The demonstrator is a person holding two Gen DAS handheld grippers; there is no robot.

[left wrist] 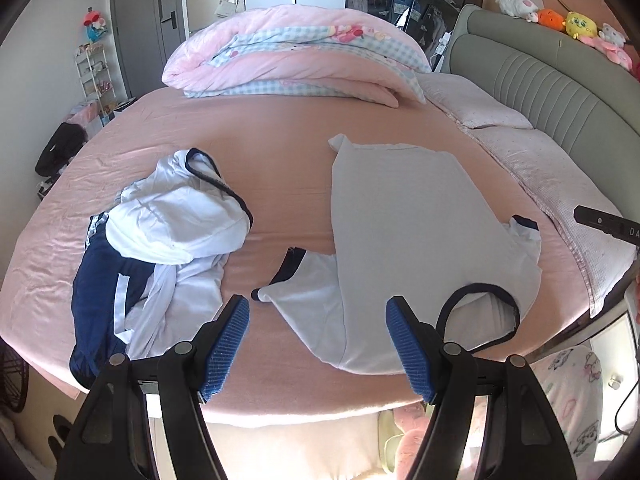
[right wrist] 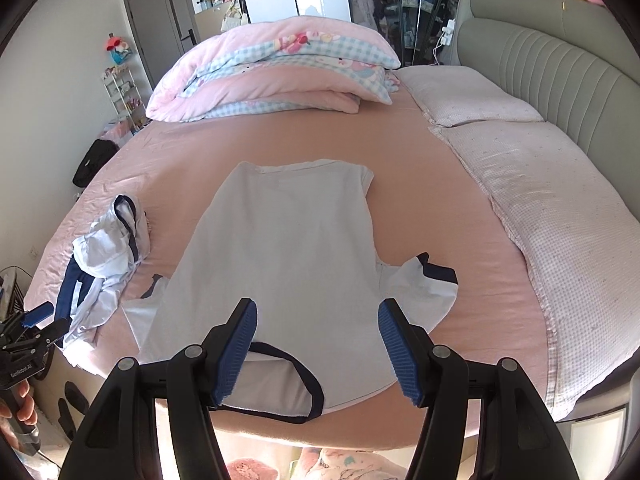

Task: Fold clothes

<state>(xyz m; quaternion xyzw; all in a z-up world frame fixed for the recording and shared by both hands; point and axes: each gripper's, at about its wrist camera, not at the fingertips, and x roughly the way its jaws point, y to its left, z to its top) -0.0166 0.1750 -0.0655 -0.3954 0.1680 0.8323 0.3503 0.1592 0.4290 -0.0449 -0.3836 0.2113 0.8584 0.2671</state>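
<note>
A white T-shirt (left wrist: 404, 224) (right wrist: 292, 248) with navy trim lies flat on the pink bed sheet (left wrist: 280, 136), its navy collar (right wrist: 288, 376) at the near edge and both sleeves spread out. My left gripper (left wrist: 318, 340) hovers open above the shirt's left sleeve (left wrist: 304, 292), nothing between its blue pads. My right gripper (right wrist: 316, 340) hangs open over the collar end of the shirt, empty too. A crumpled heap of white and navy clothes (left wrist: 160, 248) (right wrist: 104, 264) lies left of the shirt. The left gripper (right wrist: 38, 322) also shows at the right wrist view's left edge, held by a hand (right wrist: 20, 404).
A folded pink and checked duvet (left wrist: 292, 56) sits at the far side of the bed. Pillows (right wrist: 540, 208) line the right side along the grey headboard (right wrist: 560, 76). The bed's near edge (left wrist: 304, 408) drops to the floor, with slippers (right wrist: 72, 404) at left.
</note>
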